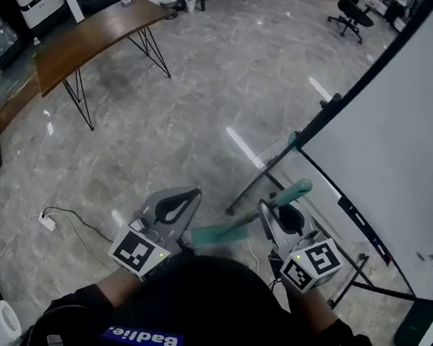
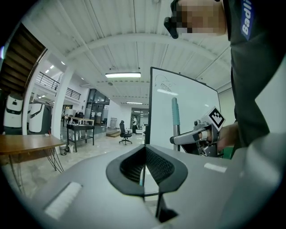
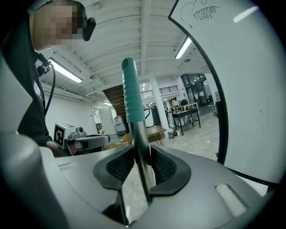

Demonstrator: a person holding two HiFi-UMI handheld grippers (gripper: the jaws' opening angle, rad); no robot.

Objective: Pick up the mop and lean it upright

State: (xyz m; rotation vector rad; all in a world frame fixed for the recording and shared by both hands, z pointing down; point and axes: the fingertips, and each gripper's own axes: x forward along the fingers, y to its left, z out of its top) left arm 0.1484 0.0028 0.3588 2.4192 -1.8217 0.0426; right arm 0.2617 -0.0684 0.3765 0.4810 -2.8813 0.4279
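The mop has a grey metal pole with a teal grip at its top. In the right gripper view the pole stands upright between the pads, the teal grip above them. My right gripper is shut on the pole, close to the whiteboard stand. A blurred teal part of the mop shows lower down, between the two grippers. My left gripper is to the left of the mop with its jaw tips together and nothing clearly gripped. It sees the right gripper holding the mop.
A large whiteboard on a black stand fills the right side. A wooden table on thin metal legs stands at the far left. A power strip with cable lies on the floor at left. An office chair stands far back.
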